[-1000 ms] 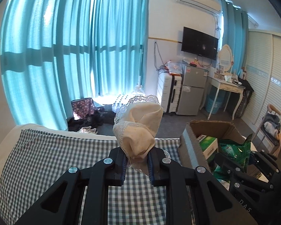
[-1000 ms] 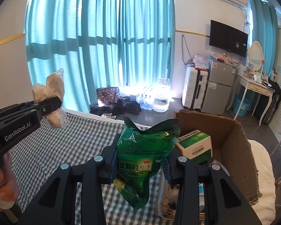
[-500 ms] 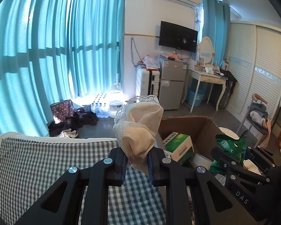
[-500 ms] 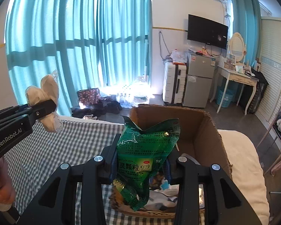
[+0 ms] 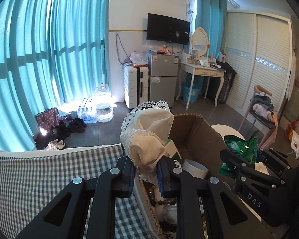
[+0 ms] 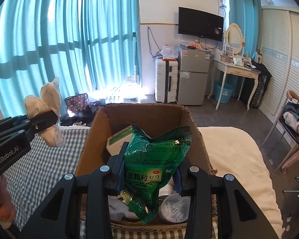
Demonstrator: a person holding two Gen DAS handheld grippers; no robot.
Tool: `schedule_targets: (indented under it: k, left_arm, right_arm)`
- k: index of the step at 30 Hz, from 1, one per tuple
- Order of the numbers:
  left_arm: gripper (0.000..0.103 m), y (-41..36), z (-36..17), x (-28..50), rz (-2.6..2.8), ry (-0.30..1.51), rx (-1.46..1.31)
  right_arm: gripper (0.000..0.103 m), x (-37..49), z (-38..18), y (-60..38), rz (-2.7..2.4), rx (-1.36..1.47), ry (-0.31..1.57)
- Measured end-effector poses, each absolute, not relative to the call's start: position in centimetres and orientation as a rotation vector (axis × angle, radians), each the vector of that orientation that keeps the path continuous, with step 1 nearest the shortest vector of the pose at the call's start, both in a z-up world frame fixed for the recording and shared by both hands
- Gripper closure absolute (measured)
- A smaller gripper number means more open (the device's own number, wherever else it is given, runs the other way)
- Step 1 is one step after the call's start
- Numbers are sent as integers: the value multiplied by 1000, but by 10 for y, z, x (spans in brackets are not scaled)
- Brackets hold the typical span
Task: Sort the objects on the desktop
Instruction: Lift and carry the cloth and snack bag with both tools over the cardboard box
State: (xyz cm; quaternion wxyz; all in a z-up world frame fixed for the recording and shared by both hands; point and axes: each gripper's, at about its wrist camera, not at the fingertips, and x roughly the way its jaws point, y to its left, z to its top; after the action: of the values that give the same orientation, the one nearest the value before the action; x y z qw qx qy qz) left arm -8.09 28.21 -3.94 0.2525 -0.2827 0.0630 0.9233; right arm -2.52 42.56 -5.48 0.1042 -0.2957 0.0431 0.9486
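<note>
My left gripper (image 5: 145, 174) is shut on a beige lace-edged cloth (image 5: 149, 139) and holds it above the near left edge of the open cardboard box (image 5: 199, 133). The cloth also shows in the right wrist view (image 6: 49, 117), left of the box (image 6: 97, 127). My right gripper (image 6: 148, 176) is shut on a green medicine sachet bag (image 6: 155, 163) held over the box's open top. The bag shows at the right in the left wrist view (image 5: 241, 151).
In the box lie a green-and-white carton (image 6: 119, 139), a round tub of white sticks (image 6: 175, 207), a white cylinder (image 5: 195, 168) and a string of beads (image 5: 165, 201). The box stands on a checked cloth (image 5: 39, 179). A white cover (image 6: 235, 159) lies to its right.
Both grippers have swung right and forward. The box is now right under the green bag and just right of the cloth. Both grips are unchanged.
</note>
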Motion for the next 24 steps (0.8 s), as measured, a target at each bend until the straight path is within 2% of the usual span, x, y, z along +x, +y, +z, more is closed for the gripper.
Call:
schedule_targets:
  k: [9,24]
  left_arm:
    - [85,312,-60,-91,2439,209,-811]
    - [85,353,-122,-135,2264,268,-1050]
  right_arm:
    - [65,-40,-72,443,2772,-925,151]
    - [65,-72,-118,457,2728,-1158,146]
